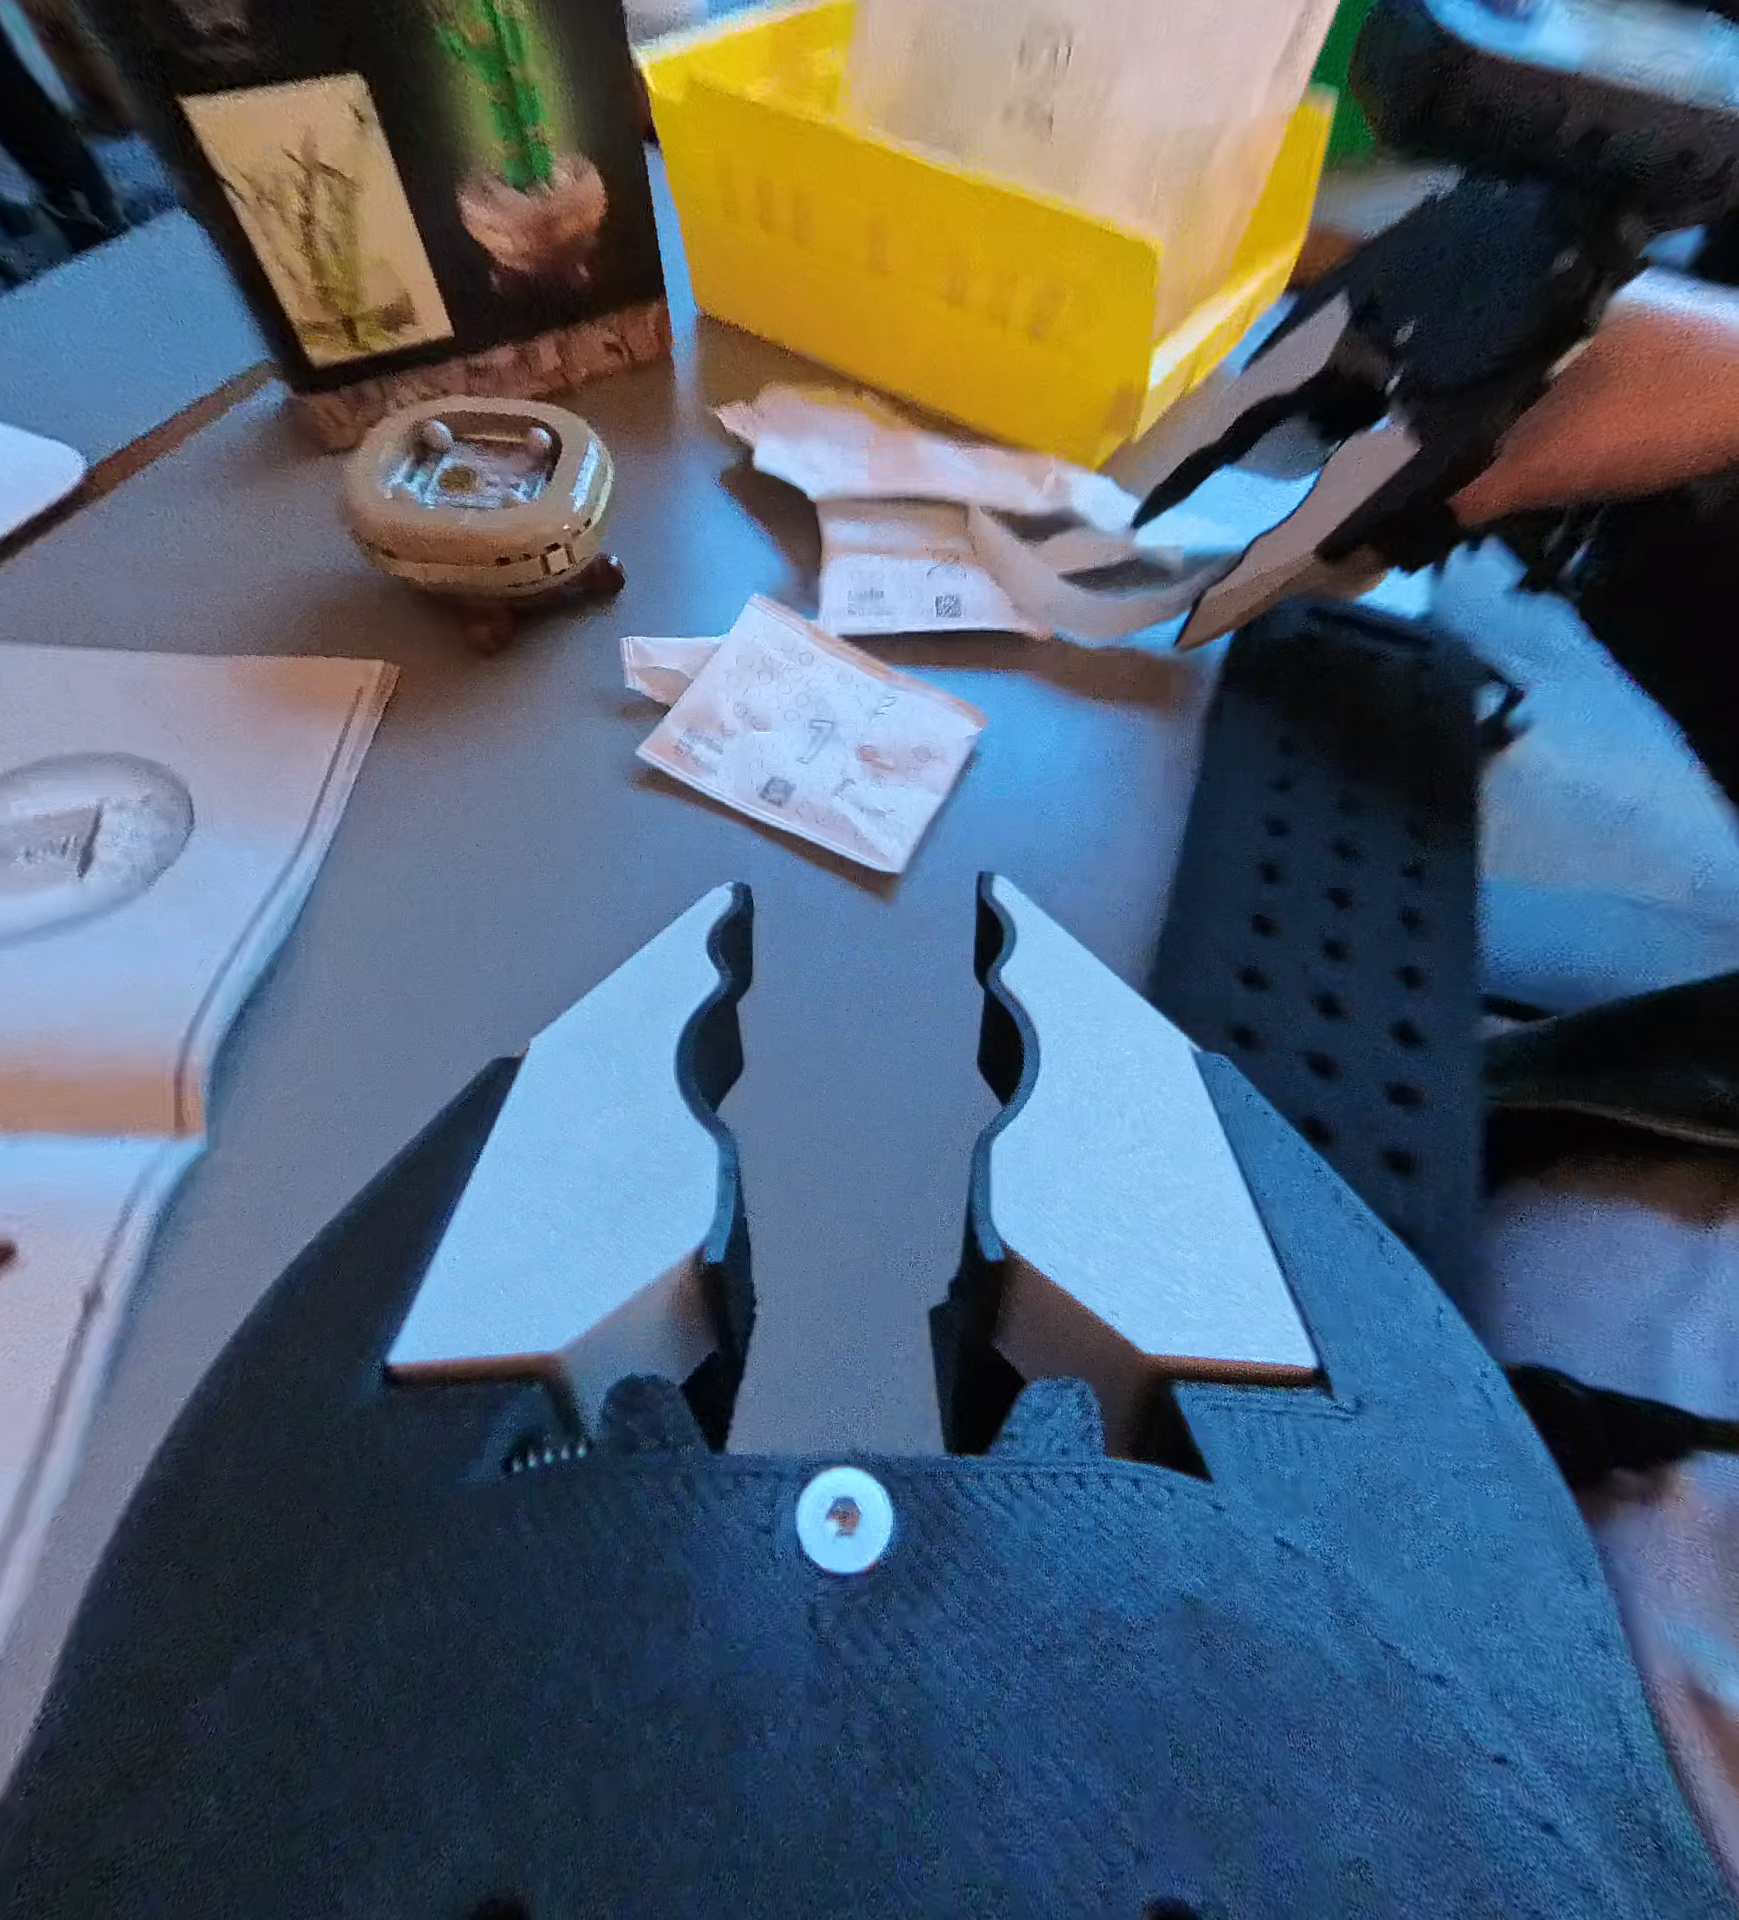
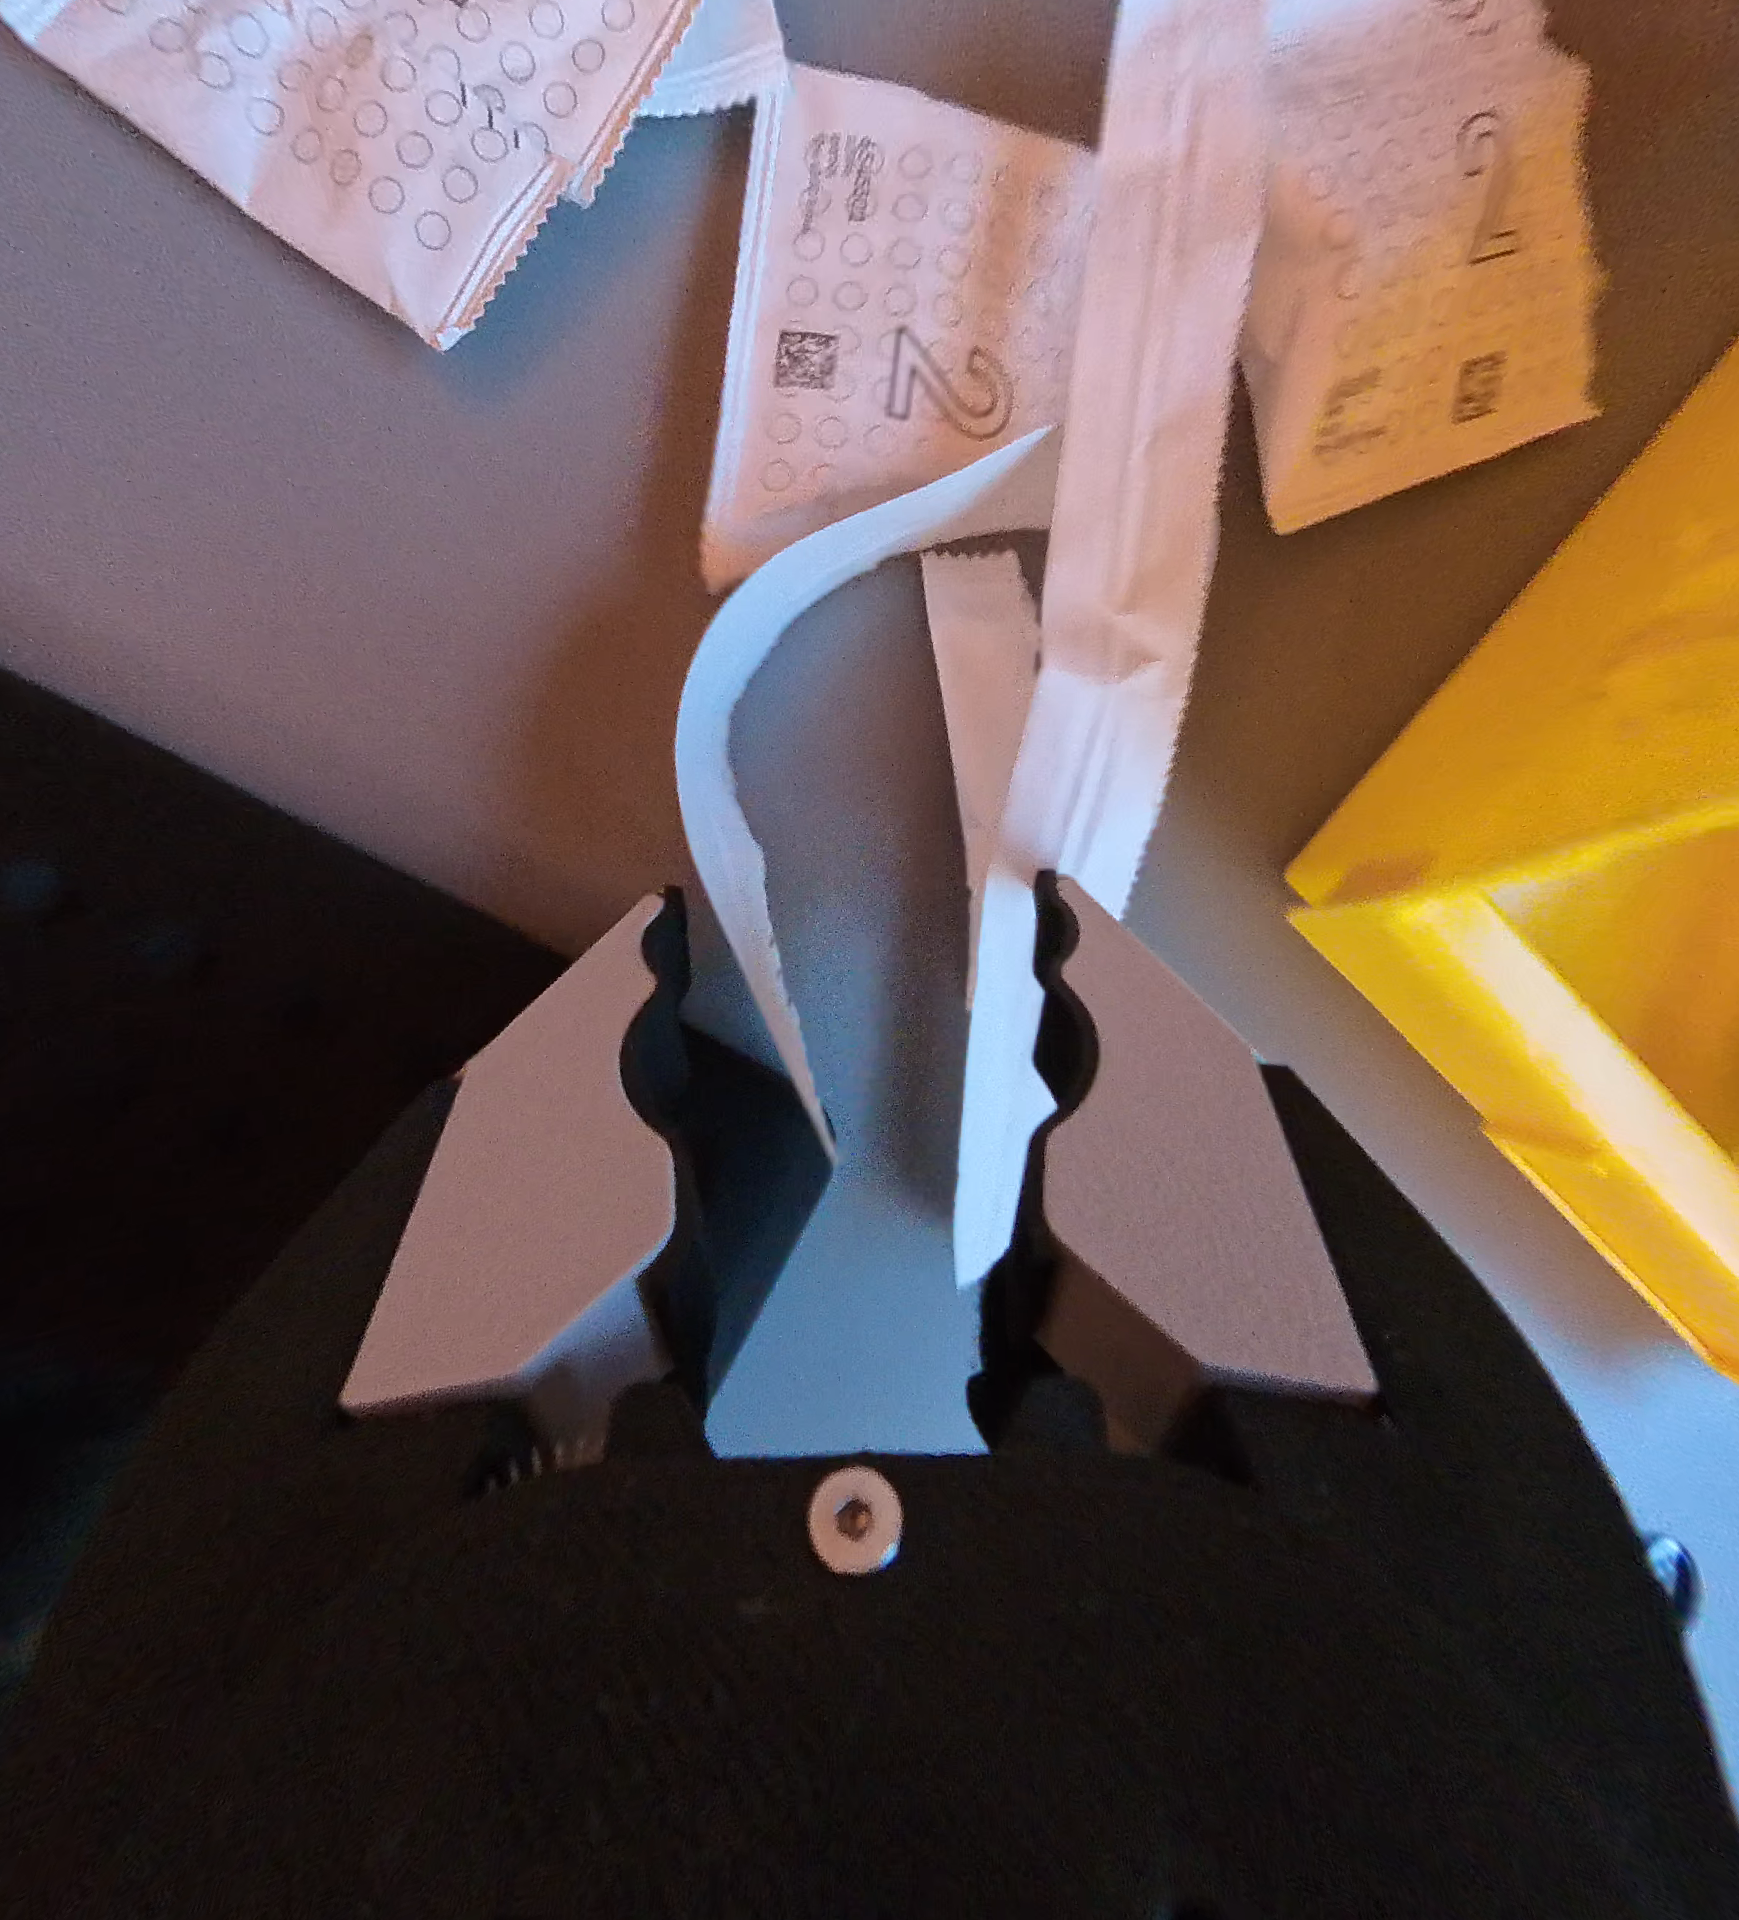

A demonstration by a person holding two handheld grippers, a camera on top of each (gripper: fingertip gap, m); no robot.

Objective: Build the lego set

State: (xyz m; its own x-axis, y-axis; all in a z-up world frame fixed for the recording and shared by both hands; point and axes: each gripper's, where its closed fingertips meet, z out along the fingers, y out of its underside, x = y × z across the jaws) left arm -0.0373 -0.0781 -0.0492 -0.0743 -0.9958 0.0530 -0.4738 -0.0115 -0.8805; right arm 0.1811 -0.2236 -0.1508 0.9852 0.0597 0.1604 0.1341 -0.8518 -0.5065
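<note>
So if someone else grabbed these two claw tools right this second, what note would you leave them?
Left gripper: open, empty, above the table.
Right gripper: open, torn paper bag edges between its fingers, not clamped.
Paper bags lie beside the yellow bin; the small tan pot build stands by the set's box.
Done: pot base, it seems. Left: the rest of the set.

Dark grey-brown matte tabletop [image 1: 532, 883] fills ground ahead of and beneath jaws in left wrist view; same tabletop [image 2: 221, 520] beyond jaws in right wrist view. Second, paler table [image 1: 96, 322] far ahead-left of jaws, butted against first, thin dark seam between. Black perforated chair seat [image 1: 1332, 935] just right of jaws, at table edge. Pale floor [image 1: 1634, 810] farther right, blurred. Light mixed: warm pinkish cast on pale surfaces, cooler bluish sheen on tabletop. Walls, windows not discernible.
</note>
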